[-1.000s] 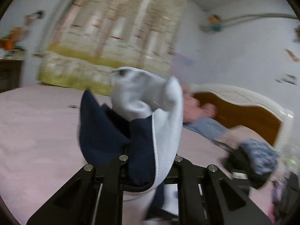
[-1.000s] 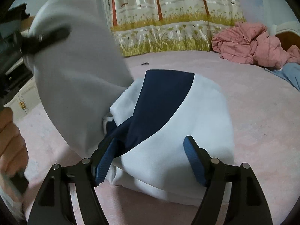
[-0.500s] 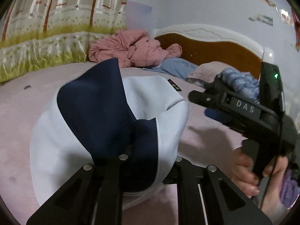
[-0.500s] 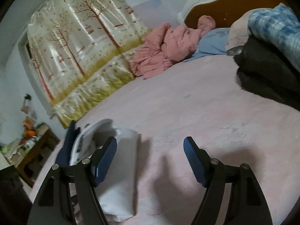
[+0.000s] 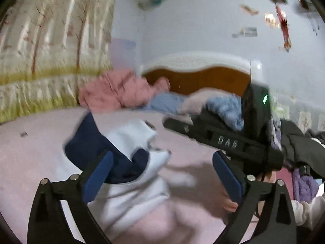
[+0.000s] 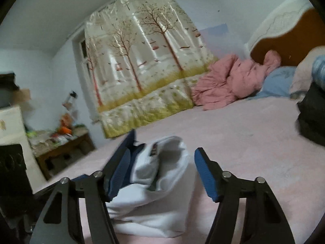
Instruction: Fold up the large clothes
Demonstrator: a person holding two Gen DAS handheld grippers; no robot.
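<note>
The pink bed [image 6: 243,142] fills both views, with the white and navy garment [image 6: 162,199] lying bunched on it near the front. The tree-print curtain [image 6: 142,77] hangs behind, sharp from the right wrist and smeared from the left. The right wrist view alone shows a low wooden bench [image 6: 63,150] heaped with clutter beside the bed. The left wrist view alone shows the whole wooden headboard [image 5: 199,79], wall decorations and a dark pile of clothes [image 5: 300,148] at the right edge. Both views take in the crumpled pink quilt [image 5: 115,91] and a blue pillow [image 6: 278,83] against the headboard.

Only the left wrist view shows the right gripper [image 5: 172,124] from outside, reaching in from the right above the bed, level and pointing toward the garment, with the person's hand [image 5: 231,201] gripping its handle below.

The left gripper [image 5: 162,174] has its jaws wide apart, having just been opening; the garment's navy part sits between them, loose. The right gripper's jaws stand apart too, having just been closing, with the garment's white folds between them; I cannot tell whether the left pad touches the navy edge.
</note>
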